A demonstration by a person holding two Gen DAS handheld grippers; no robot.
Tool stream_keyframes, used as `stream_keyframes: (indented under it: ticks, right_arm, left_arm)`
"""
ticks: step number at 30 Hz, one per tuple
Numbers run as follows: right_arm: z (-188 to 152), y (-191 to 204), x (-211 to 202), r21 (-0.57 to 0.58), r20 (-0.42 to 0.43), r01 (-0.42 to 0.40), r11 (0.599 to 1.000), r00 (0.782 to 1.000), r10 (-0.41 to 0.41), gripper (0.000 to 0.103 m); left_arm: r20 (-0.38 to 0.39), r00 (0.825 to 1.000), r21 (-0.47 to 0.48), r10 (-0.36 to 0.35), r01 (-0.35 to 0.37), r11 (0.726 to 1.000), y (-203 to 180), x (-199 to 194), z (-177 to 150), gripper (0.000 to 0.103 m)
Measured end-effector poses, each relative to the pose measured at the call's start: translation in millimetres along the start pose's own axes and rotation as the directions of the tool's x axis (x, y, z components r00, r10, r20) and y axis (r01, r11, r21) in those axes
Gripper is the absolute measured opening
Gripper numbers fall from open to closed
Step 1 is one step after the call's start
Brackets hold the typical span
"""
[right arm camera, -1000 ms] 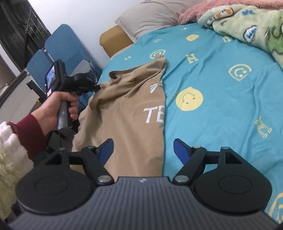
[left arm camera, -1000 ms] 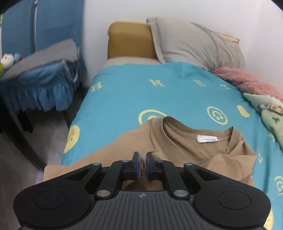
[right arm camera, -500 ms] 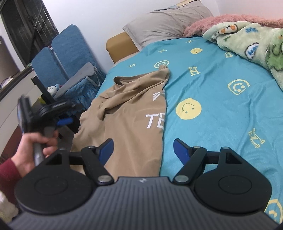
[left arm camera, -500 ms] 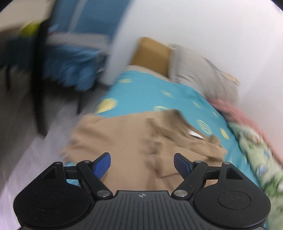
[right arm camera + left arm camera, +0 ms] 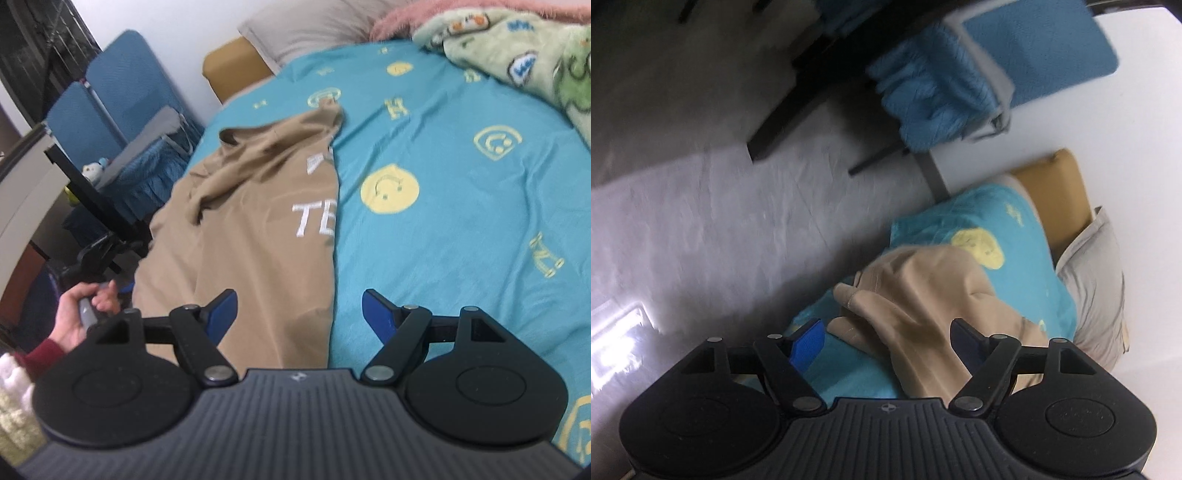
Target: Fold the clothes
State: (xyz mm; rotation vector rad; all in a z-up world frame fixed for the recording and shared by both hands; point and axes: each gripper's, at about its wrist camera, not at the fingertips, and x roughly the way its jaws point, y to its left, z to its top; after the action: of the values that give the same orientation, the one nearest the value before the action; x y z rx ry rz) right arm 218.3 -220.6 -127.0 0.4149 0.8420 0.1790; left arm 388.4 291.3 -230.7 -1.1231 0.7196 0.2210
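While the tan shirt [image 5: 255,221] lies folded lengthwise along the 9 o'clock edge of the bed [image 5: 461,206], both grippers are held above its near end. The left gripper [image 5: 886,336] is seen with jaws spread; they have just been opening and then closing slightly, and a bunched sleeve of the shirt [image 5: 923,295] lies between the pads without being pinched. The left view is rolled and blurred, with the floor [image 5: 701,221] at 10 o'clock and a blue chair [image 5: 960,85] at 1 o'clock. The right gripper [image 5: 299,310] is likewise spread, with nothing gripped; the shirt's folded edge runs toward 12 o'clock between its fingers. White lettering [image 5: 314,223] is partly visible on the shirt. At 9 o'clock, a hand [image 5: 85,306] is seen gripping a handle.
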Motion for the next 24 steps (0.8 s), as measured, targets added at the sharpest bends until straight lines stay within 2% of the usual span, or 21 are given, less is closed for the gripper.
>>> stream_keyframes:
  ticks: [1, 4, 5, 6, 8, 10, 12, 13, 15, 16, 19, 21, 24]
  right_arm:
    - [1, 0, 5, 0.017, -0.018, -0.010, 1.000, 1.000, 0.011, 0.076]
    - [2, 0, 11, 0.056, -0.016, -0.002, 0.998, 1.000, 0.003, 0.076]
    - [3, 0, 12, 0.052, -0.013, 0.009, 0.999, 1.000, -0.008, 0.076]
    - [4, 0, 13, 0.054, -0.008, 0.019, 0.998, 1.000, -0.019, 0.076]
    - [7, -3, 11, 0.077, 0.005, 0.026, 0.997, 1.000, -0.027, 0.076]
    - [9, -8, 8, 0.099, 0.015, 0.029, 0.995, 0.999, -0.030, 0.076]
    - [11, -11, 4, 0.116, 0.026, 0.028, 0.993, 0.999, -0.031, 0.076]
    - [12, -12, 0, 0.125, 0.033, 0.024, 0.992, 0.999, -0.029, 0.076]
    - [13, -15, -7, 0.138, 0.051, 0.024, 0.990, 0.998, -0.031, 0.076]
    - [14, -15, -11, 0.141, 0.061, 0.025, 0.990, 0.998, -0.034, 0.076]
    - [16, -20, -21, 0.158, 0.083, 0.019, 0.987, 0.996, -0.033, 0.076]
    - [16, -26, -28, 0.181, 0.098, 0.013, 0.983, 0.995, -0.031, 0.076]
    - [18, -35, -38, 0.203, 0.123, 0.007, 0.979, 0.992, -0.033, 0.076]
  left_arm:
    - [-0.017, 1.000, -0.002, 0.000, 0.000, 1.000, 0, 8, 2, 0.074]
    - [-0.002, 1.000, 0.001, -0.011, 0.011, 1.000, -2, 17, 9, 0.055]
    - [0.010, 1.000, 0.009, -0.005, 0.005, 1.000, -5, 19, 11, 0.037]
    - [0.022, 1.000, 0.018, 0.001, -0.001, 1.000, -8, 20, 12, 0.013]
    - [0.055, 0.998, 0.070, 0.012, -0.016, 0.997, -19, 20, 14, 0.008]
    - [0.110, 0.994, 0.192, 0.024, -0.045, 0.980, -42, 9, 11, 0.008]
    - [0.170, 0.985, 0.320, 0.034, -0.088, 0.943, -69, -3, 7, 0.008]
    - [0.198, 0.979, 0.387, 0.040, -0.116, 0.915, -85, -11, 3, 0.008]
    - [0.256, 0.966, 0.519, 0.020, -0.155, 0.841, -121, -29, -10, 0.008]
    - [0.282, 0.959, 0.586, 0.001, -0.173, 0.792, -140, -39, -19, 0.008]
    - [0.330, 0.942, 0.769, -0.055, -0.235, 0.595, -200, -63, -59, 0.007]
    - [0.304, 0.946, 0.846, -0.111, -0.215, 0.488, -237, -76, -94, 0.007]
    - [0.243, 0.955, 0.933, -0.169, -0.183, 0.310, -284, -87, -152, 0.007]
